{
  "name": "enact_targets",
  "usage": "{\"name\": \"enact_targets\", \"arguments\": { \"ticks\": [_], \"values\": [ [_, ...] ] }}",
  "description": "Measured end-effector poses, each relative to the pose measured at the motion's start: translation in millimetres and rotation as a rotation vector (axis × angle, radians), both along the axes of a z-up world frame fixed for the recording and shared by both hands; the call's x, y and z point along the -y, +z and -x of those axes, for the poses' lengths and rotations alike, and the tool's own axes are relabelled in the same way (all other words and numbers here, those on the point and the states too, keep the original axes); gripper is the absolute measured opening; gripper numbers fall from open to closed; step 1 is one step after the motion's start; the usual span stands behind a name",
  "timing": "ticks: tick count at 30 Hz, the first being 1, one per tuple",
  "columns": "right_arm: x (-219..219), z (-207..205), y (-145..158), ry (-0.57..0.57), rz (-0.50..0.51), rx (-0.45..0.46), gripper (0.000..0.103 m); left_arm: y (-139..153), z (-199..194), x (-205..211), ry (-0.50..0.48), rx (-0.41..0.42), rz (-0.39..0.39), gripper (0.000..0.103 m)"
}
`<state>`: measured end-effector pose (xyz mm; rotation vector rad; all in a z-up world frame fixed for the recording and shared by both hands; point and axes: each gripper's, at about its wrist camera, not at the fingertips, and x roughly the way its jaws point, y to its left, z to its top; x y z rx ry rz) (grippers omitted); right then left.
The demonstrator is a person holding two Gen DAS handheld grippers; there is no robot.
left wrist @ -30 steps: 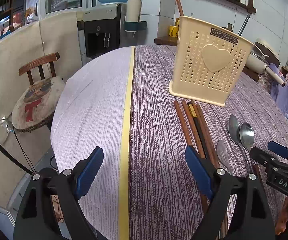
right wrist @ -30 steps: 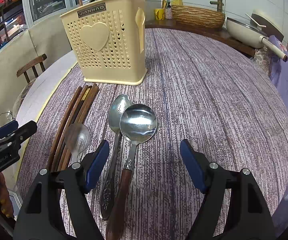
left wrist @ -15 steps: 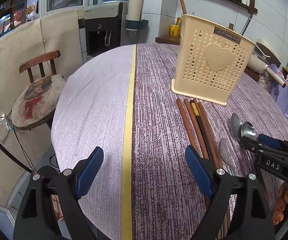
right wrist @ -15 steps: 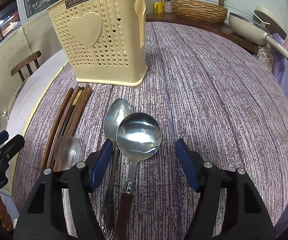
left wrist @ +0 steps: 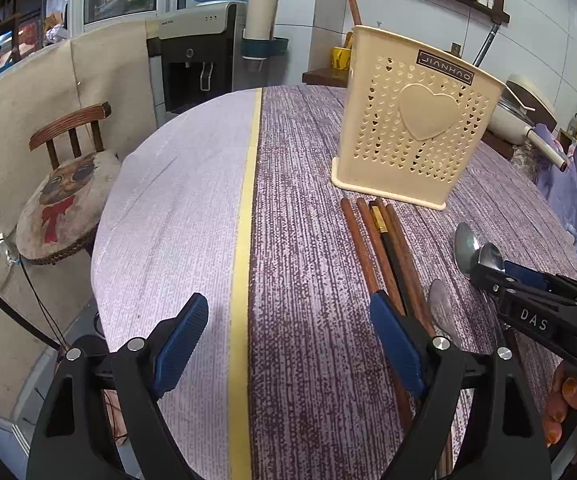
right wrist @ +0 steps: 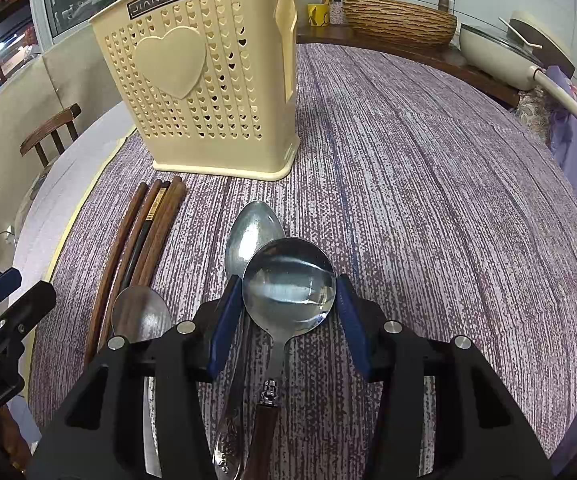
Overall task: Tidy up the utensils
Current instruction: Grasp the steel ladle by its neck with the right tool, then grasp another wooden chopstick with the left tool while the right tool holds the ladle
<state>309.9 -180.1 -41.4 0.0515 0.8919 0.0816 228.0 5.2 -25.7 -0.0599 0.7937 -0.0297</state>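
Observation:
A cream perforated utensil holder [right wrist: 204,80] with a heart on its side stands on the round table; it also shows in the left wrist view [left wrist: 416,120]. Several brown chopsticks [right wrist: 144,232] lie in front of it. Three metal spoons lie beside them: a round-bowled one with a wooden handle [right wrist: 288,284], an oval one [right wrist: 250,232] and a smaller one [right wrist: 140,312]. My right gripper [right wrist: 286,316] is open, its blue pads on either side of the round spoon's bowl, not clamped. My left gripper [left wrist: 288,344] is open and empty over the table's near left.
A purple striped cloth [right wrist: 428,184] covers the table, with a yellow stripe [left wrist: 244,216] and a pale part to the left. A wooden chair [left wrist: 64,184] stands beyond the left edge. A pan [right wrist: 500,56] and a woven basket [right wrist: 400,20] sit on a counter behind.
My right gripper has moved forward and down, so its pads now flank the round spoon's bowl, and the jaws have narrowed. The left gripper has barely moved.

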Motion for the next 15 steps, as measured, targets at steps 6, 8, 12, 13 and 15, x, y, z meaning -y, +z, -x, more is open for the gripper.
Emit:
{"name": "enact_targets", "arguments": {
  "ticks": [6,8,12,13,15],
  "values": [
    [7,3,2,-0.011,-0.024,0.011,0.048,-1,-16,13,-0.051,-0.039,0.021,0.058],
    [8,6,3,-0.011,-0.016,0.019,0.048,-1,-23,16,-0.067,-0.053,0.026,0.051],
    [9,10,8,-0.014,-0.017,0.036,0.048,-5,-40,24,-0.094,-0.094,0.042,0.037],
    [10,10,9,-0.014,-0.016,0.038,0.048,-6,-43,27,-0.101,-0.103,0.047,0.036],
    [10,12,10,-0.014,-0.015,0.043,0.048,-8,-50,31,-0.11,-0.119,0.047,0.034]
  ]
}}
